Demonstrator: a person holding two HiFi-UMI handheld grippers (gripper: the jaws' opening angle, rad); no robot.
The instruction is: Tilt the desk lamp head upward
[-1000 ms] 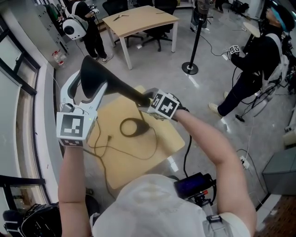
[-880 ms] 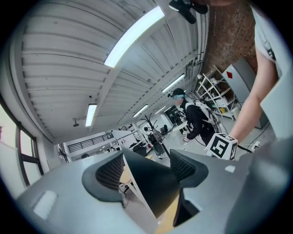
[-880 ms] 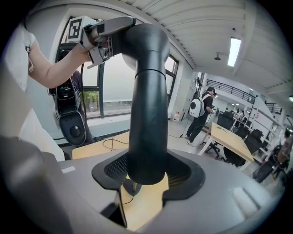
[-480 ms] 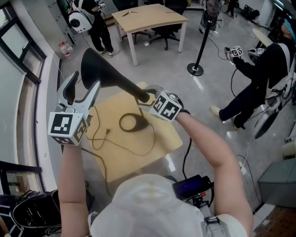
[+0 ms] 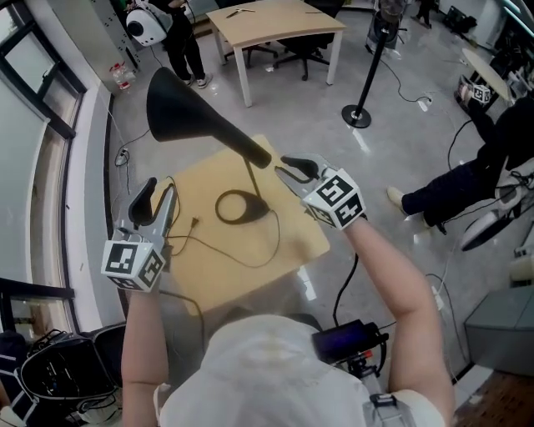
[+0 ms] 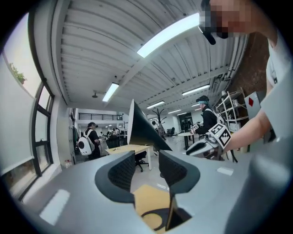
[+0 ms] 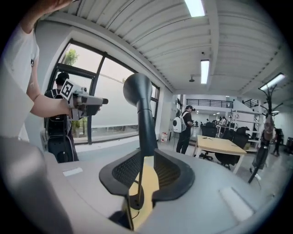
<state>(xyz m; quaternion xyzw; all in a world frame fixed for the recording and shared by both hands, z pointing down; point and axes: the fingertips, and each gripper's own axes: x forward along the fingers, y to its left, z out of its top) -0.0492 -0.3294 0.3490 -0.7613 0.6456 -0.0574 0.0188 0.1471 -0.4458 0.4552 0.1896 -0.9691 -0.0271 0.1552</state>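
Observation:
The black desk lamp's cone head (image 5: 178, 110) points up to the left; its neck (image 5: 247, 152) runs down to a thin stem and a round base (image 5: 242, 207) on a small wooden table (image 5: 296, 242). My left gripper (image 5: 158, 197) hangs low at the table's left edge, well clear of the head (image 6: 141, 129). Its jaws have just been closing, still apart with nothing between them (image 6: 146, 158). My right gripper (image 5: 283, 168) floats just right of the neck joint, not touching it. Its jaws have also been closing and hold nothing (image 7: 147, 161); the neck (image 7: 145, 123) stands beyond them.
The lamp cord (image 5: 196, 243) loops over the tabletop. A larger wooden table (image 5: 275, 21) and a black stanchion (image 5: 360, 110) stand behind. Windows run along the left wall. A person (image 5: 501, 158) is at the right, and dark bags (image 5: 50, 367) sit at lower left.
My left gripper came off the lamp head and dropped down to the left. My right gripper drew back to the right off the neck. Both pairs of jaws narrowed. The head stays raised.

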